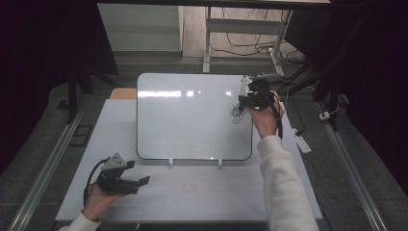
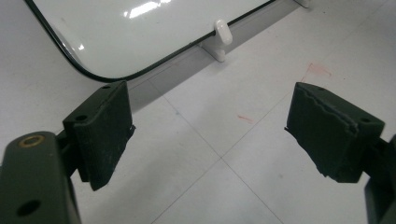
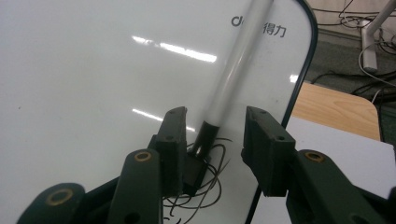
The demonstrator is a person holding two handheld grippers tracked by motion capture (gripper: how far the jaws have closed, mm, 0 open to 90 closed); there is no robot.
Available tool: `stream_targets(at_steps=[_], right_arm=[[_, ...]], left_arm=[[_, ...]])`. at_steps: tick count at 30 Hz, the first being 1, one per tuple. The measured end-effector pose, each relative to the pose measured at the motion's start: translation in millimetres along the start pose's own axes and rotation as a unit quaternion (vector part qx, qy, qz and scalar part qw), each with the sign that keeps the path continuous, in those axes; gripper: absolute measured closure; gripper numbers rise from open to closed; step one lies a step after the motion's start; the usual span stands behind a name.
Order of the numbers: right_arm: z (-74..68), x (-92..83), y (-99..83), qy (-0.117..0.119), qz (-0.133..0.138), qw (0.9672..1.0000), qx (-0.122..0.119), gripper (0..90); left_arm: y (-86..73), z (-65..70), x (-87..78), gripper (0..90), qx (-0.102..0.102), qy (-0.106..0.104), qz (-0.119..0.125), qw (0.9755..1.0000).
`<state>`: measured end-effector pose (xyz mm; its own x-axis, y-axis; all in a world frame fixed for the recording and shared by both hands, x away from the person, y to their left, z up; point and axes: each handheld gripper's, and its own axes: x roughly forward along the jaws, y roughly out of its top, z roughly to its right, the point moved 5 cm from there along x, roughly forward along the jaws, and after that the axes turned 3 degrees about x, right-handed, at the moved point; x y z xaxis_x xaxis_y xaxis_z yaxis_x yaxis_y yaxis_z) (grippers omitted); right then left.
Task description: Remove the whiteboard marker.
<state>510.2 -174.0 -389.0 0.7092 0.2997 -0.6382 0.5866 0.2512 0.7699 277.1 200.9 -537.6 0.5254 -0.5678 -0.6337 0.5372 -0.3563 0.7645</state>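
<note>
At the whiteboard's (image 1: 192,115) right edge, the right gripper (image 1: 254,98) works a marker (image 3: 233,70), though I can't tell if its jaws clamp it. Black scribble (image 3: 205,184) is down; most board is blank. Below the whiteboard, the left gripper (image 1: 126,182) idles over the tabletop (image 1: 202,192), jaws spread, empty.

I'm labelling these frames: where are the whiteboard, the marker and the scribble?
whiteboard (image 1: 192,120): high view, bare middle of its surface.
marker (image 3: 233,70): right gripper view, white barrel.
scribble (image 3: 217,184): right gripper view, dark loops.
</note>
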Motion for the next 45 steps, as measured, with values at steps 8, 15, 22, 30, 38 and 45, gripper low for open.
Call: stream_targets(at_steps=[8,15,22,30,38,45], right_arm=[[-4.1,5.9,0.5,-0.007,-0.011,0.9999,0.005,66.8],[-5.1,7.6,2.9,-0.018,-0.007,0.9998,0.009,64.9],[-1.7,8.1,14.7,-0.032,0.010,0.9994,0.012,67.8],[-3.8,15.1,25.3,-0.048,0.020,0.9984,0.021,74.7],[-12.0,12.4,25.8,-0.037,0.042,0.9981,0.027,80.9],[-19.0,-18.3,12.3,0.031,0.094,0.9946,0.032,81.0]], left_arm=[[-0.1,0.5,-0.1,15.5,0.001,0.001,0.000,1.0000],[-0.4,-0.5,-1.1,15.5,0.002,0.001,0.001,1.0000],[-0.4,-0.5,-1.2,15.6,0.003,0.001,0.001,1.0000],[-1.3,-2.0,-2.2,15.7,0.001,0.004,0.003,1.0000],[-0.6,-1.4,-3.4,16.1,0.002,0.005,0.008,1.0000],[7.9,5.0,-2.0,18.9,0.008,-0.002,0.017,0.9998]])
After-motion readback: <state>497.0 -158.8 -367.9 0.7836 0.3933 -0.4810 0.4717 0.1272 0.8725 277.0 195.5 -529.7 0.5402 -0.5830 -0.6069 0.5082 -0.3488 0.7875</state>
